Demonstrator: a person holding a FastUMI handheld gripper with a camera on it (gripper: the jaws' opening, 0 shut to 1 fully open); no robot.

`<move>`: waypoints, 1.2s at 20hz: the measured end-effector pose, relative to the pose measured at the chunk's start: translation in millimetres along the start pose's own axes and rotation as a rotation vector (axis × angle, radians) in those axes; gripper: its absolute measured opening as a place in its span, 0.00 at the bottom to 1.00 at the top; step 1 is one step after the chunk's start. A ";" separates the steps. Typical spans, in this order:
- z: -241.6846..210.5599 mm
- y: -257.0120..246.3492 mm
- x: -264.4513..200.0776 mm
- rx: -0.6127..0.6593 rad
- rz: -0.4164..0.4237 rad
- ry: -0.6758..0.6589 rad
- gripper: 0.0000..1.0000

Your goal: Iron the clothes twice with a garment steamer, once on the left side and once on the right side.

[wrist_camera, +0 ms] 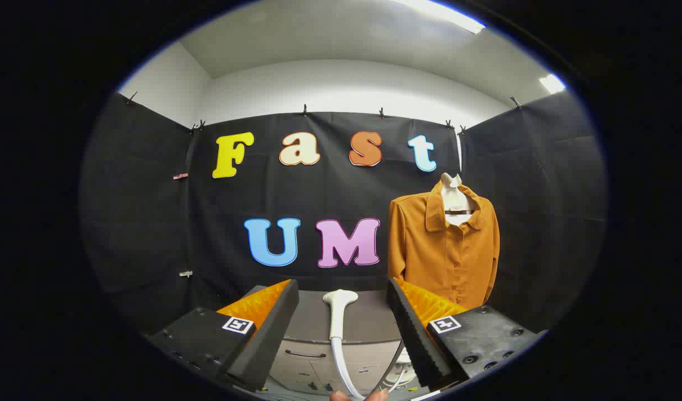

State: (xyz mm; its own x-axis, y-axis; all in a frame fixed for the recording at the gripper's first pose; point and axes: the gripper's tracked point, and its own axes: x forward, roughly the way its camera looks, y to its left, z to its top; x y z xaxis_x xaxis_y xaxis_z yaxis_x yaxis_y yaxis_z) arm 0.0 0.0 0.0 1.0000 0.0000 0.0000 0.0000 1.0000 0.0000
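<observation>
The gripper (341, 317) held its 2 fingers wide apart, touching nothing, with the steamer (338, 312) standing upright between them: a smooth, pale wand with a flared head and a hose curving down toward a fingertip (377, 394) at the bottom. Beyond the right finger, against the dark cloth wall, hung the shirt (443, 250), a soft, rust-orange, collared, buttoned garment on a pale bust. To grasp well, the fingers would likely need to close squarely on the slim handle below the head, keeping it upright.

Gripper (341, 328): two ridged fingers, wide apart; blocky bodies w/ recessed screws, one square black-white marker tag per side.
</observation>
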 end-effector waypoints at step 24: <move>-6.1 -9.5 -5.2 0.012 -0.022 0.017 0.99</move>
State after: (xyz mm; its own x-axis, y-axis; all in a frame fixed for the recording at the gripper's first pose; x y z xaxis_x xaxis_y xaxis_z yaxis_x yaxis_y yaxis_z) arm -5.2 -9.5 -6.1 0.9996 -0.0223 -0.0168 0.0225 0.9997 0.0122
